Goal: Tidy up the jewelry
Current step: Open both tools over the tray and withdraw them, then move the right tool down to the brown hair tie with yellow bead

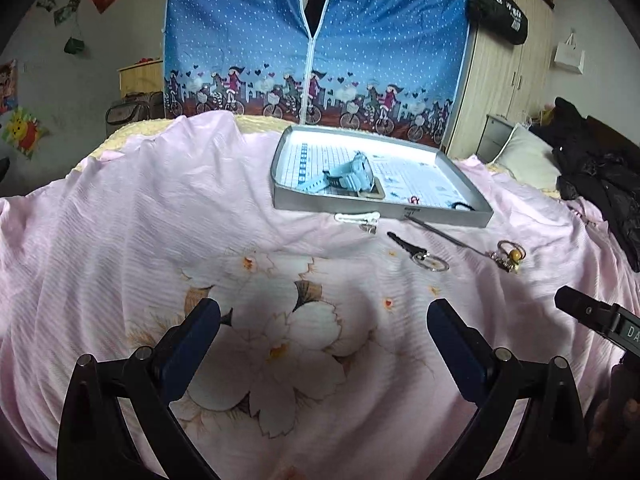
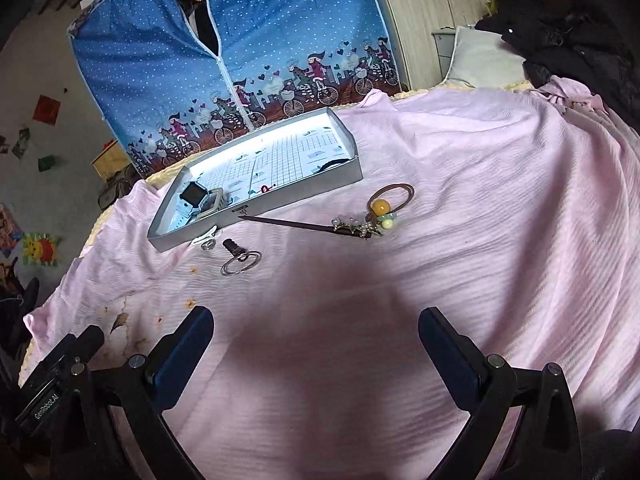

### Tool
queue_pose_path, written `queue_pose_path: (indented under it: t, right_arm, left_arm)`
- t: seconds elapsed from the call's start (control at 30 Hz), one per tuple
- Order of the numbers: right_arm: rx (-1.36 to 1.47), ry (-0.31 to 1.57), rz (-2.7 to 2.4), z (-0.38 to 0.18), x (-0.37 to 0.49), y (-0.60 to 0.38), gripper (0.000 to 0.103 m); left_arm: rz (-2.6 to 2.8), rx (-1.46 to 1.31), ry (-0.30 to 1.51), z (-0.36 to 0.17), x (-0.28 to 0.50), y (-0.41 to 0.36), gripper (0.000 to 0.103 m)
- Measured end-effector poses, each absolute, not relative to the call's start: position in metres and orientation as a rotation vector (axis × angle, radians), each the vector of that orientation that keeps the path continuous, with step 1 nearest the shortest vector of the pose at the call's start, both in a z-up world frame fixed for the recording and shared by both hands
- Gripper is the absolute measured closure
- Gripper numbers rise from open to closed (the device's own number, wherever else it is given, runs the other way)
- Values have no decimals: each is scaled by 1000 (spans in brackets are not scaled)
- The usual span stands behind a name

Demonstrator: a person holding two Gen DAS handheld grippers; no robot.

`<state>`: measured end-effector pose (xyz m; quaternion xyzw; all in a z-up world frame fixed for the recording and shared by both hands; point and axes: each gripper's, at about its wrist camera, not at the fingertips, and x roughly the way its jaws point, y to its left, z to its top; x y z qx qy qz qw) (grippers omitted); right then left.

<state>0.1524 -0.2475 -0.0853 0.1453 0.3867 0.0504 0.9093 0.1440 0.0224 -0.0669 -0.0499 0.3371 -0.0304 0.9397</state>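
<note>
A grey shallow tray (image 1: 440, 216) (image 2: 304, 196) lies on the pink bedspread; inside it are a pale blue watch (image 1: 348, 174) (image 2: 192, 198), a small red item (image 1: 414, 199) (image 2: 265, 189) and a black band (image 1: 464, 205). In front of the tray lie a white hair clip (image 1: 358, 218) (image 2: 206, 240), a black piece with a metal ring (image 1: 420, 252) (image 2: 240, 262), a dark hair stick (image 1: 444, 234) (image 2: 304, 225) and a brown hair tie with a yellow bead (image 1: 512, 254) (image 2: 384, 204). My left gripper (image 1: 324, 316) and right gripper (image 2: 316, 320) hover open near the bedspread's front, holding nothing.
A blue dotted fabric wardrobe (image 1: 316, 40) (image 2: 240, 40) stands behind the bed. Dark clothing (image 1: 600, 184) (image 2: 568, 40) and a pillow (image 1: 524, 152) lie at the right. The right gripper's body (image 1: 600, 320) shows at the left view's right edge.
</note>
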Motion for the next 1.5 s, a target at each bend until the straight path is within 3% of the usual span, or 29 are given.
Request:
queue_pose_path:
  t: [0.37, 0.67, 1.03, 1.27, 1.33, 1.43, 1.5]
  right_arm:
    - [288, 902, 143, -90, 178, -248, 0]
    - [286, 961, 221, -88, 196, -254, 0]
    - [290, 990, 227, -82, 263, -298, 0]
    - [435, 1002, 279, -99, 287, -323, 1]
    - [434, 996, 291, -102, 293, -324, 11]
    - [414, 1002, 257, -110, 302, -328, 42]
    - [441, 1025, 234, -119, 307, -334, 48]
  left_arm:
    - [-84, -112, 728, -65, 150, 20, 2]
    - [-154, -281, 769, -71, 190, 28, 2]
    - [-212, -205, 795, -79, 227, -6, 2]
    - [-282, -151, 785, -86, 254, -43, 4]
    - [-297, -132, 803, -92, 265, -55, 10]
    - [-302, -81, 849, -106, 281, -69, 26]
    - [-277, -68, 879, -120, 289, -73, 30]
